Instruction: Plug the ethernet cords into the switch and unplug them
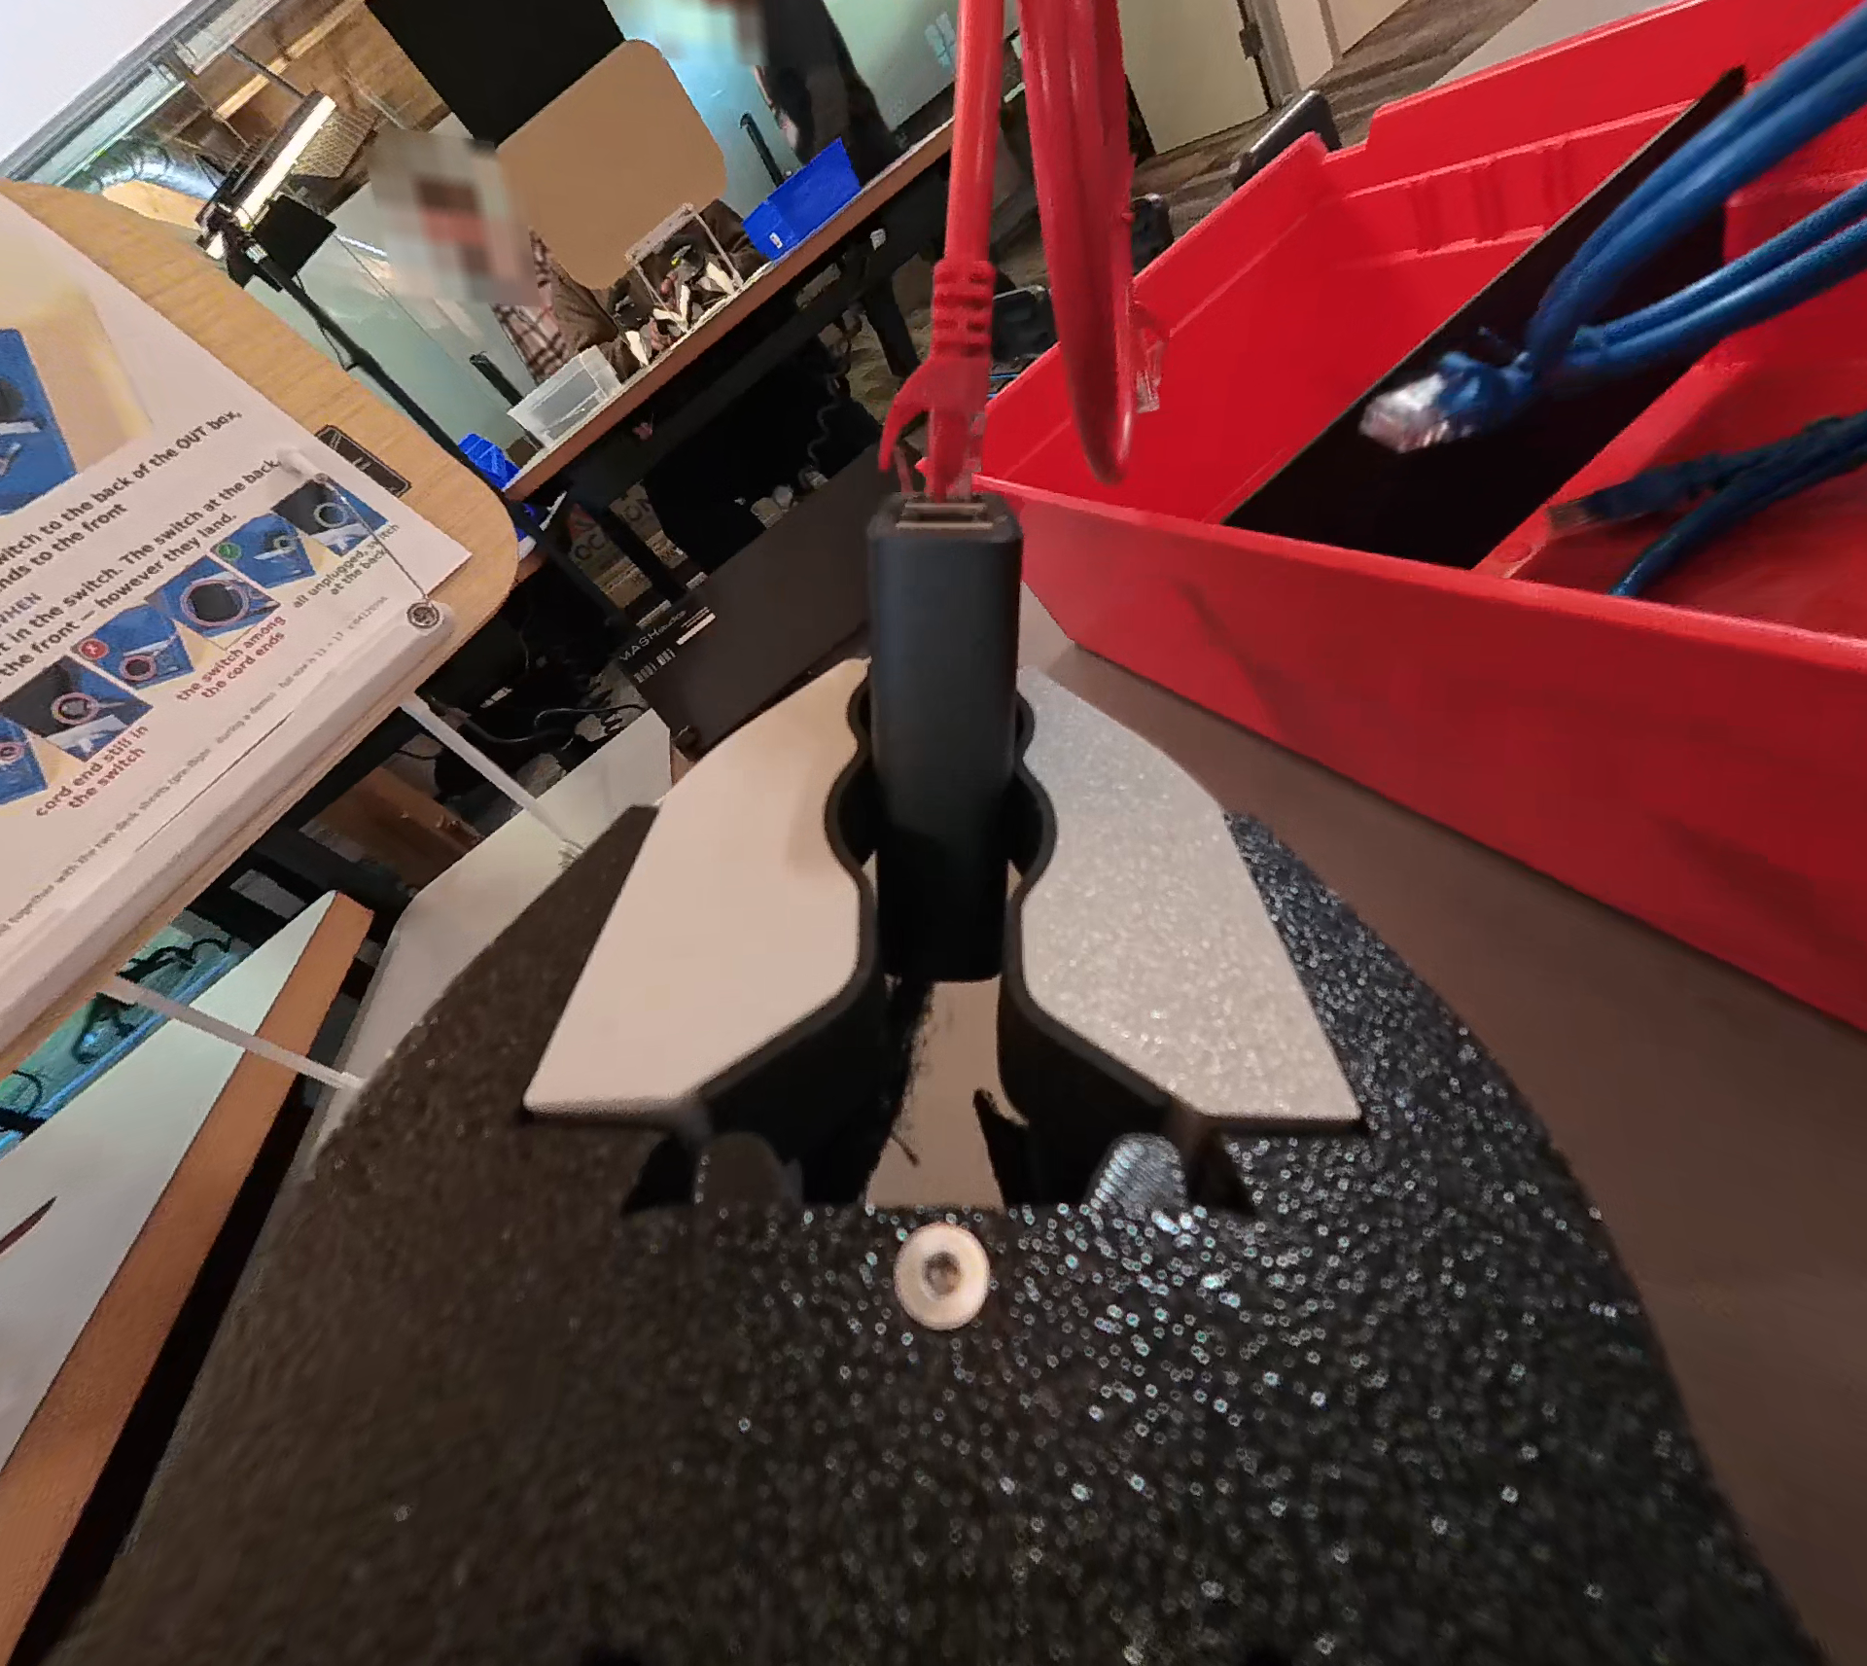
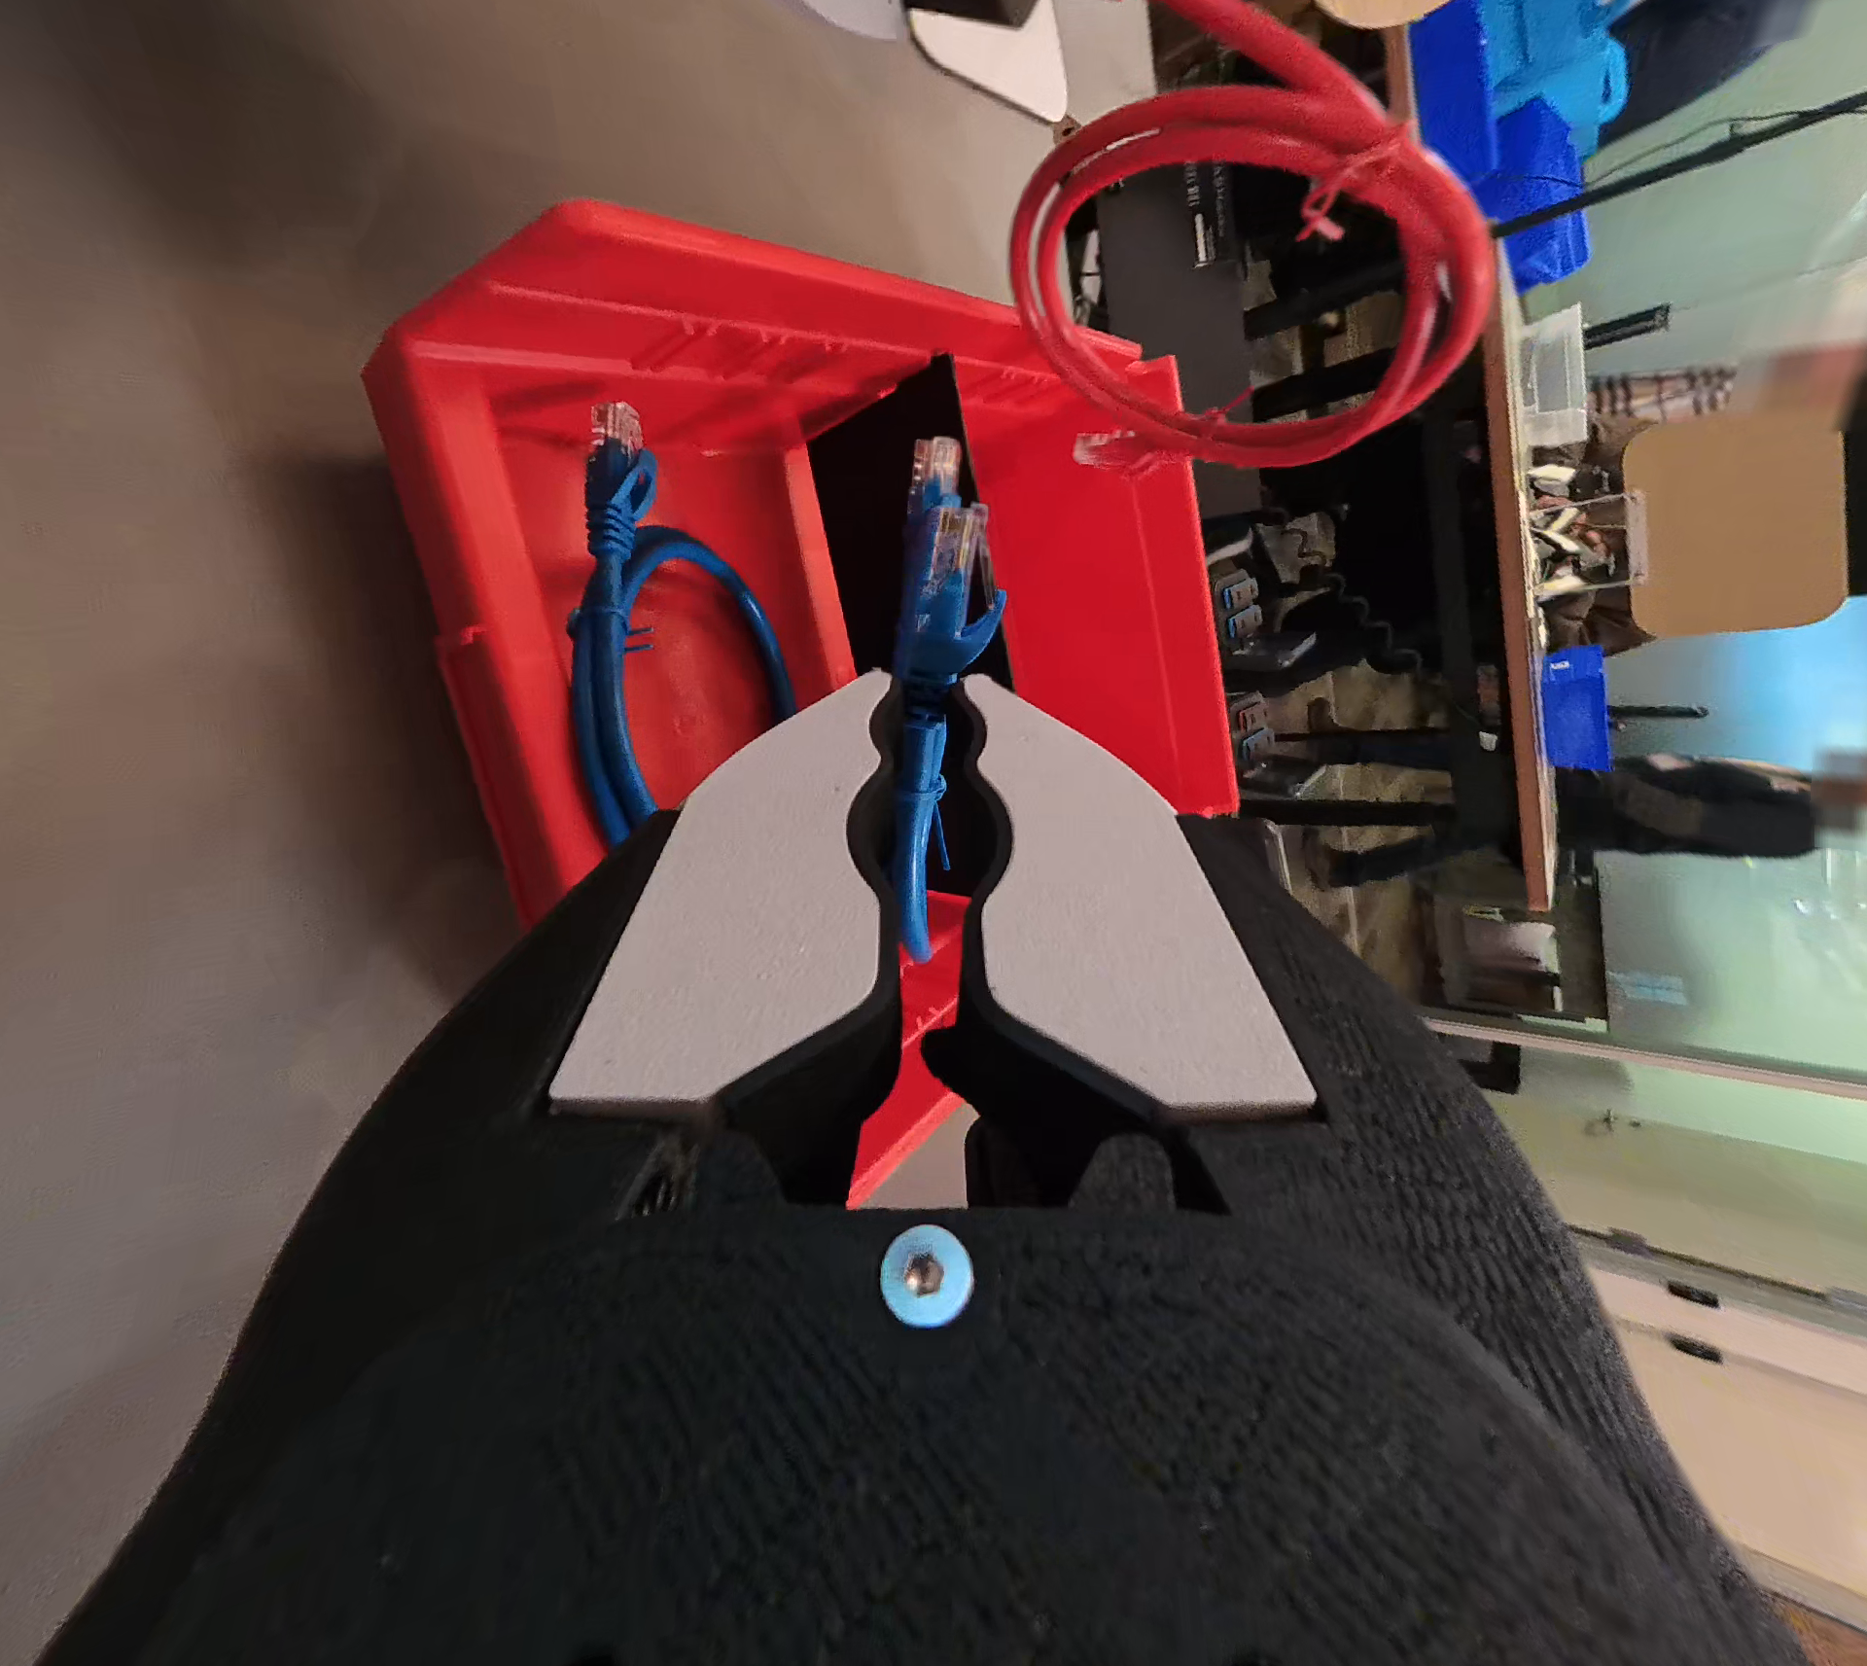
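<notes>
The left claw (image 1: 945, 708) is seen clenched on a slim black device (image 1: 945, 597), held upright at the centre of the left wrist view. A red plug (image 1: 955, 425) is seated in, or right at, the port on the device's far end; how deep it sits cannot be told. From that plug the red cable (image 1: 975, 102) runs up and out of the top of the frame. In the right wrist view its tied coil (image 2: 1263, 253) is shown hanging in the upper right, clear of the worktop (image 2: 202, 203). Its other, clear-tipped plug (image 1: 1147, 365) is seen dangling free, joined to nothing.

Over to the right claw (image 2: 924, 698): it is closed on a bundled blue cable (image 2: 935, 607), gripped just behind the plugs, which stick out past the fingertips at the middle of the frame. The bundle is held over the red bin (image 2: 707, 294), in line with the black divider (image 2: 879, 455); whether it touches the divider cannot be told.

A second blue cable (image 2: 626, 607) is seen lying coiled in the compartment left of the divider, gripped by nothing. The compartment to the right of the divider looks bare, though part of it is hidden.

A printed sheet on a wooden board (image 1: 202, 557) is propped at the left edge of the left wrist view.
</notes>
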{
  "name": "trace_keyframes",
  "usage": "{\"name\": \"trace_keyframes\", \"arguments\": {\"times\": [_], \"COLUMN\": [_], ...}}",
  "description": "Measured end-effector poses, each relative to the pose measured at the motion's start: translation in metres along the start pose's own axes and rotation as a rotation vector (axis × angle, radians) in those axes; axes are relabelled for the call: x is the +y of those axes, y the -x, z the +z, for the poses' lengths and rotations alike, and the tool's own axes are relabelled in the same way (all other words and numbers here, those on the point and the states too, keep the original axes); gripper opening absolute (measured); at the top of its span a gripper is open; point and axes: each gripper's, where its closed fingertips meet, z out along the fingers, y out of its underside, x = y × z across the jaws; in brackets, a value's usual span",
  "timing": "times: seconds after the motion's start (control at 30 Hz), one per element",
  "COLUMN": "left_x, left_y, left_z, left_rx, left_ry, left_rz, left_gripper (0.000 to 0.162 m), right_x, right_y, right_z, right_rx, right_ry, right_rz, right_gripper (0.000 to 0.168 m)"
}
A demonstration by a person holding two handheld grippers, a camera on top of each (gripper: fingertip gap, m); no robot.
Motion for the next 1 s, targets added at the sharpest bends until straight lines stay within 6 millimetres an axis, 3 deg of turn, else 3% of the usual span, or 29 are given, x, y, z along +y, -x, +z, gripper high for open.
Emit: {"name": "trace_keyframes", "arguments": {"times": [0.23, 0.63, 1.0], "left_x": [0.0, -0.004, -0.008], "left_y": [-0.007, -0.024, -0.036], "left_z": [0.001, 0.002, 0.0], "left_rx": [-0.008, -0.03, -0.027], "left_ry": [0.018, 0.028, 0.023], "left_rz": [0.105, 0.367, 0.522], "left_gripper": [0.021, 0.021, 0.021], "right_x": [-0.016, -0.058, -0.062], "right_y": [-0.002, 0.008, 0.011], "right_z": [-0.002, 0.036, 0.048], "right_rx": [0.042, 0.118, 0.132], "right_ry": [0.003, 0.019, 0.066], "right_rz": [0.022, -0.172, -0.403], "right_gripper": [0.005, 0.006, 0.005]}}
